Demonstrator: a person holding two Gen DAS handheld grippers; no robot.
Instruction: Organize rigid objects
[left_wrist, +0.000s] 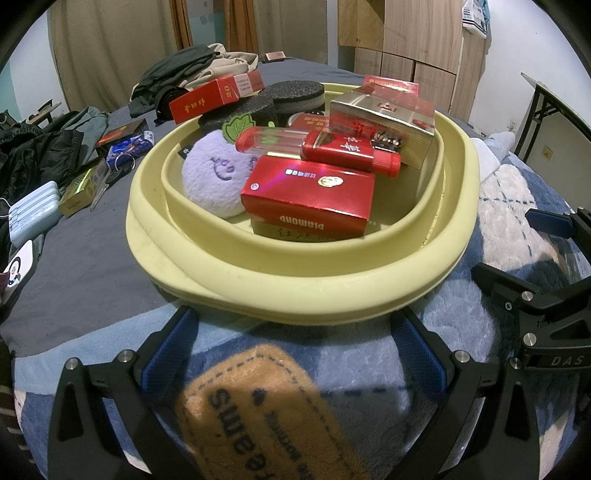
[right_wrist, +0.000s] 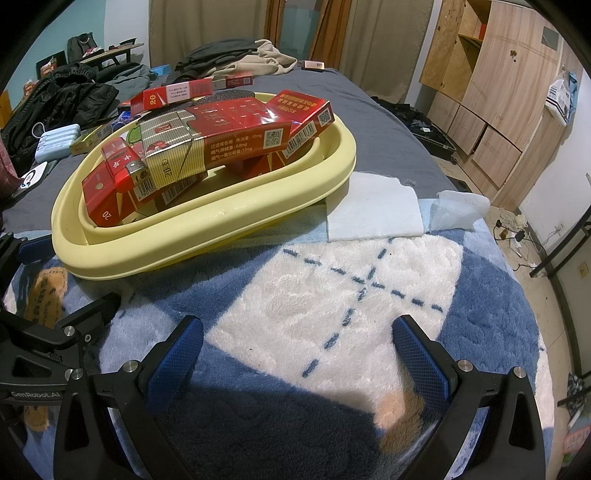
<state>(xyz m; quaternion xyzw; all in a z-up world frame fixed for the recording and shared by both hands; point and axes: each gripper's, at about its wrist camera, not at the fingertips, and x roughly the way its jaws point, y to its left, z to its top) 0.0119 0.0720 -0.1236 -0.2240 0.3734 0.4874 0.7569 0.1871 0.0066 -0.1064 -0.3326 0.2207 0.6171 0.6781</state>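
Note:
A pale yellow basin (left_wrist: 295, 284) (right_wrist: 207, 229) sits on a blue and white fleece blanket (right_wrist: 332, 291). It holds red cigarette boxes (left_wrist: 310, 199) (right_wrist: 236, 125), a gold carton (left_wrist: 384, 125), a red lighter (left_wrist: 347, 151), a purple plush toy (left_wrist: 214, 177) and black foam discs (left_wrist: 291, 94). My left gripper (left_wrist: 295, 354) hangs open just in front of the basin's near rim, holding nothing. Further right, my right gripper (right_wrist: 297, 347) is open over bare blanket, also with nothing between its fingers. The right gripper's frame (left_wrist: 543, 314) shows at the left wrist view's right edge.
Loose boxes (left_wrist: 122, 136), a light blue power bank (left_wrist: 33, 212) (right_wrist: 59, 142), keys and dark clothes (left_wrist: 37, 155) lie on the grey bed left of the basin. White tissues (right_wrist: 373, 210) rest right of it. Wooden cabinets (right_wrist: 495, 110) stand beyond the bed's right edge.

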